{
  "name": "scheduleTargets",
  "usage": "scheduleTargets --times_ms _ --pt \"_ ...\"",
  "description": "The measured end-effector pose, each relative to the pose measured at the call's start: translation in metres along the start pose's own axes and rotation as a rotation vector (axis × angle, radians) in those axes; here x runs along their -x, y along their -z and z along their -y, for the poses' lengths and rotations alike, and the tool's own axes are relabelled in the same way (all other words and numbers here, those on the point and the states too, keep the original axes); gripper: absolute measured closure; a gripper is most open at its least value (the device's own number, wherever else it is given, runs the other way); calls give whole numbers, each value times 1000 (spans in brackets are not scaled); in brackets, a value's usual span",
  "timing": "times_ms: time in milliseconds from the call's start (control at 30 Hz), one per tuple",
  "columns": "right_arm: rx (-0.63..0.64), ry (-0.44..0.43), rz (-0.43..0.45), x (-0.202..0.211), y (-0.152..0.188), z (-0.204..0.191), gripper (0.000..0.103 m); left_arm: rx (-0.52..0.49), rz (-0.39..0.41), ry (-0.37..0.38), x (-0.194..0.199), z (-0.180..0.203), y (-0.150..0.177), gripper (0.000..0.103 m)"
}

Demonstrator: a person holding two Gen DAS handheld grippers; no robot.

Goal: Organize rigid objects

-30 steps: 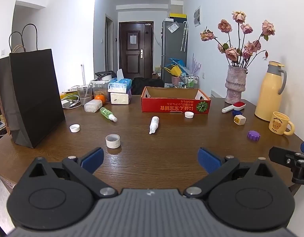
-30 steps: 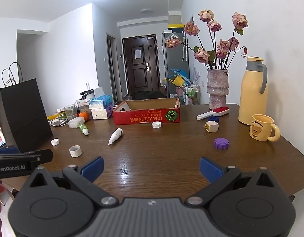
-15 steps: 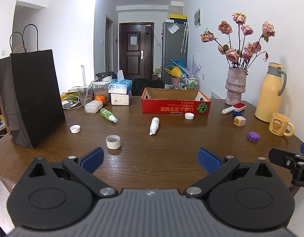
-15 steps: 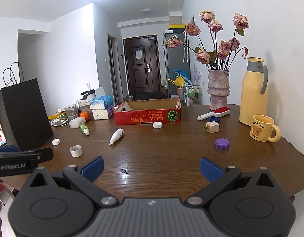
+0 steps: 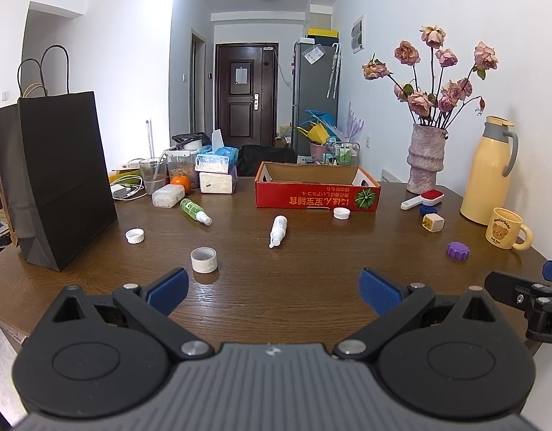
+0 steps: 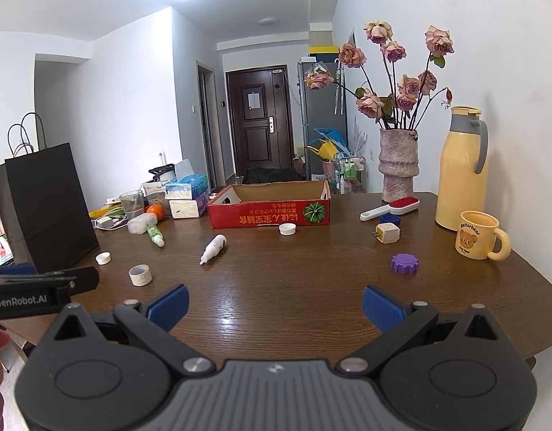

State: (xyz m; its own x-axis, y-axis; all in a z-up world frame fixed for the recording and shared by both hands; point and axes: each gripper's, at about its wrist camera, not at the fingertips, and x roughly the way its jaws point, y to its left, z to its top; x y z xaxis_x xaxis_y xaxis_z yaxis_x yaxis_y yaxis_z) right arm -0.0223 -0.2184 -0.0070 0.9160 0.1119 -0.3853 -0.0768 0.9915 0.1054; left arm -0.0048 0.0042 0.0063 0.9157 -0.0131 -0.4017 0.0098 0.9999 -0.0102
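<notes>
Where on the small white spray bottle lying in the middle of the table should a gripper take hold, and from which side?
Grip the white spray bottle across its cylindrical body, coming down from above. It lies flat on the table, nozzle toward the cameras, so jaws should straddle its width at mid-body; the tapered nozzle would probably slip. Both the left gripper and the right gripper are open and empty.

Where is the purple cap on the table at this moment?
The purple cap lies on the right part of the table in the right wrist view, in front of the white cube plug and left of the yellow bear mug.
</notes>
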Motion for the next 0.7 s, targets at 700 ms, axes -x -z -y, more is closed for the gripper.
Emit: scheduleTargets --times_ms 700 --pt "4 -3 5 2 0 -1 0 1 2 1 1 0 -1 0"
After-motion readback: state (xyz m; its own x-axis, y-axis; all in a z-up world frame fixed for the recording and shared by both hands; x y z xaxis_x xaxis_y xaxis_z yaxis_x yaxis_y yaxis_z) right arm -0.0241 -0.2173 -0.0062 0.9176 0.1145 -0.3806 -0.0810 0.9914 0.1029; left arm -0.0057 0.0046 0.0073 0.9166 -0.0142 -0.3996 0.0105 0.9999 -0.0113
